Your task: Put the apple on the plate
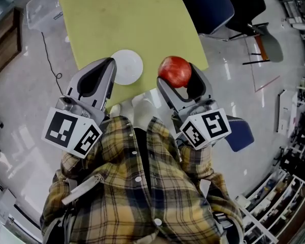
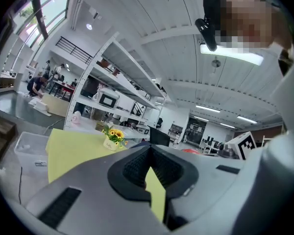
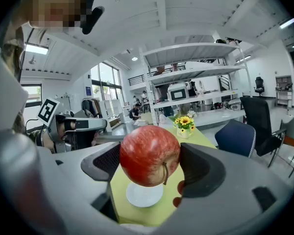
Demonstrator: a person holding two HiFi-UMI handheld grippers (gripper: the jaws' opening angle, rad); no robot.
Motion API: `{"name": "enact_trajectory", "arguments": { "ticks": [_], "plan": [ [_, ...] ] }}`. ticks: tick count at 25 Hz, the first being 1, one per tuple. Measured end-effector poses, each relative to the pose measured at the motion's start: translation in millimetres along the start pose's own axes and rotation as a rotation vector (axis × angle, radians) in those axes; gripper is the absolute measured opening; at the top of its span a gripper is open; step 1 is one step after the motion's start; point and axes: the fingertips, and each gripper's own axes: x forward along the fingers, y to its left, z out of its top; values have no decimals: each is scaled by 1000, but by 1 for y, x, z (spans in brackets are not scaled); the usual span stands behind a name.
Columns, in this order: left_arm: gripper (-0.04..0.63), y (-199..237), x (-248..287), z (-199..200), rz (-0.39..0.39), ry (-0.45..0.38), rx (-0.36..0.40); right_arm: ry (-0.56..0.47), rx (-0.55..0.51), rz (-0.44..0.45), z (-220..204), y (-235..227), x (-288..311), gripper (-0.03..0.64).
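Right claw (image 1: 179, 79) grasping apple (image 1: 174, 70) | left claw (image 1: 110, 65) clenched, empty | plate (image 1: 127, 66) on yellow-green table (image 1: 122, 19) | shelving (image 3: 196, 72) behind

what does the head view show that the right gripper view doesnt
Only the head view: the plaid shirt and the marker cube on the right hand-held gripper. Only the right gripper view: the stem of the apple and the ceiling. Both: the apple gripped in that hand-held gripper, the empty plate on the green table, and the left hand-held gripper.
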Motion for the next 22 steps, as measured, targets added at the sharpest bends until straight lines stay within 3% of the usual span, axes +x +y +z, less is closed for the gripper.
{"name": "enact_trajectory", "arguments": {
  "ticks": [9, 15, 22],
  "plan": [
    [8, 11, 62, 17, 174, -61, -18, 48, -48, 200, 23, -55, 50, 370],
    [8, 12, 54, 17, 314, -106, -32, 67, -92, 329, 27, -59, 62, 370],
    [8, 19, 36, 12, 402, -129, -49, 80, -114, 404, 26, -49, 71, 370]
  ]
}}
